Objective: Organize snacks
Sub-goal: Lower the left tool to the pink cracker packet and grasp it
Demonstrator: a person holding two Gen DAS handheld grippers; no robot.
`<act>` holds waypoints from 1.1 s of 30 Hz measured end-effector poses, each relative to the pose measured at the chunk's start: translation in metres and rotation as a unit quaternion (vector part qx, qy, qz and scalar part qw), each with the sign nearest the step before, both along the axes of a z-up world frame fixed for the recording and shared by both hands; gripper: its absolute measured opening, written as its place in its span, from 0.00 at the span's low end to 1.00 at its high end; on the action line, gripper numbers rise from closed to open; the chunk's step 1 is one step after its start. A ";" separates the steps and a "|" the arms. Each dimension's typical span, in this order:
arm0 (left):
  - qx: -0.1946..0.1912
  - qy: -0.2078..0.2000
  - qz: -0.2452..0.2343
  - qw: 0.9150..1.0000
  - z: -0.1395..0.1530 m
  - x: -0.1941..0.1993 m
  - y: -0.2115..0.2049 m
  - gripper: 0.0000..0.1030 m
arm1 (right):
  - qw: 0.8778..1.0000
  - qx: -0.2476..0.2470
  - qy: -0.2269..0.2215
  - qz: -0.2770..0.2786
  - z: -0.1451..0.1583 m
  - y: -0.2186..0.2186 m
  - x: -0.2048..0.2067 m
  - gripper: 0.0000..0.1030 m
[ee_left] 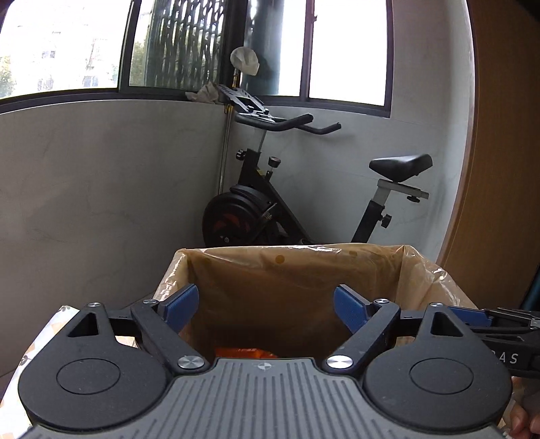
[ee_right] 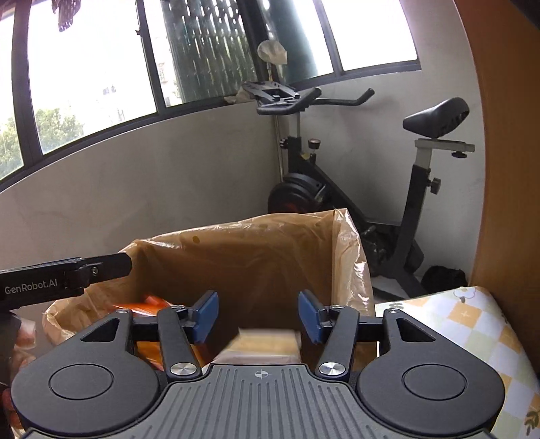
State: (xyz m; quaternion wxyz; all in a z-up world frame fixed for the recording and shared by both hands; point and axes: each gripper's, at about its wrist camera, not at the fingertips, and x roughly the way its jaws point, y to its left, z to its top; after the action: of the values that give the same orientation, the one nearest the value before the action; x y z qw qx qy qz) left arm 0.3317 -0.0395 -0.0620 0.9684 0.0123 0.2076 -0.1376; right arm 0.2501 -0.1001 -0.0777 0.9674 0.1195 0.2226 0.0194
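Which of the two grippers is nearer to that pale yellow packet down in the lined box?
Right. The right gripper hangs open directly above the pale yellow packet. The left gripper is further left, above the orange packets.

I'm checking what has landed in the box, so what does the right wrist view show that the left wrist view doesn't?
Only the right wrist view shows a pale yellow packet, blurred, below the open right tongs, and a dark cloth hanging at the window.

Only the left wrist view shows fingertips at the lower right corner.

Both show the plastic-lined box, orange packets inside it, the exercise bike, the checked cloth, and the open, empty left tongs.
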 end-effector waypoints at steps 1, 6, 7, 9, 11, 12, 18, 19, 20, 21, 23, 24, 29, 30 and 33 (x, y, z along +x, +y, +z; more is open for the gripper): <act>-0.002 0.001 -0.001 1.000 0.002 -0.003 0.004 0.86 | 1.000 -0.001 -0.002 0.002 0.001 0.000 -0.004 0.54; -0.011 -0.003 0.008 1.000 0.016 -0.025 0.031 0.86 | 0.999 0.006 -0.024 0.021 0.014 -0.011 -0.032 0.69; -0.019 -0.004 0.014 1.000 0.018 -0.032 0.040 0.86 | 0.999 0.009 -0.034 0.033 0.017 -0.014 -0.040 0.75; -0.035 -0.003 0.025 0.999 0.021 -0.044 0.056 0.86 | 0.998 0.005 -0.048 0.046 0.022 -0.019 -0.056 0.84; -0.040 -0.008 0.038 0.998 0.020 -0.058 0.072 0.86 | 0.998 -0.008 -0.058 0.040 0.025 -0.022 -0.072 0.90; -0.038 -0.015 0.043 0.998 0.019 -0.067 0.080 0.86 | 0.997 -0.013 -0.061 0.038 0.027 -0.024 -0.081 0.91; -0.051 -0.041 0.053 0.996 0.004 -0.104 0.117 0.86 | 0.996 -0.025 -0.082 0.012 0.021 -0.036 -0.123 1.00; -0.060 -0.039 0.055 0.996 0.000 -0.110 0.122 0.87 | 0.996 -0.022 -0.086 0.006 0.018 -0.038 -0.128 1.00; -0.064 -0.034 0.058 0.996 -0.003 -0.113 0.125 0.87 | 0.996 -0.018 -0.091 -0.003 0.015 -0.040 -0.134 1.00; -0.067 -0.029 0.062 0.995 -0.007 -0.116 0.127 0.87 | 0.995 -0.011 -0.094 -0.013 0.011 -0.042 -0.140 1.00; -0.070 -0.020 0.063 0.995 -0.016 -0.122 0.130 0.88 | 0.995 0.005 -0.091 -0.034 0.003 -0.047 -0.146 1.00; -0.070 -0.015 0.059 0.996 -0.021 -0.125 0.131 0.89 | 0.995 0.012 -0.086 -0.043 -0.001 -0.049 -0.149 1.00; -0.057 0.024 0.045 0.997 -0.042 -0.138 0.130 0.92 | 0.995 0.002 -0.066 -0.075 -0.023 -0.046 -0.162 1.00; -0.060 0.037 0.041 0.997 -0.047 -0.139 0.129 0.92 | 0.995 -0.004 -0.063 -0.077 -0.028 -0.044 -0.164 1.00; -0.054 0.062 0.034 0.996 -0.063 -0.140 0.123 0.93 | 0.995 -0.009 -0.058 -0.078 -0.040 -0.039 -0.169 1.00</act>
State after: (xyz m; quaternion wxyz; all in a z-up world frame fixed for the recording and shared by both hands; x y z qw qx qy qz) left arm 0.1913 0.0838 -0.1245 0.9570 -0.0555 0.2601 -0.1162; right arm 0.0813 -0.1395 -0.1179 0.9782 0.1267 0.1560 -0.0513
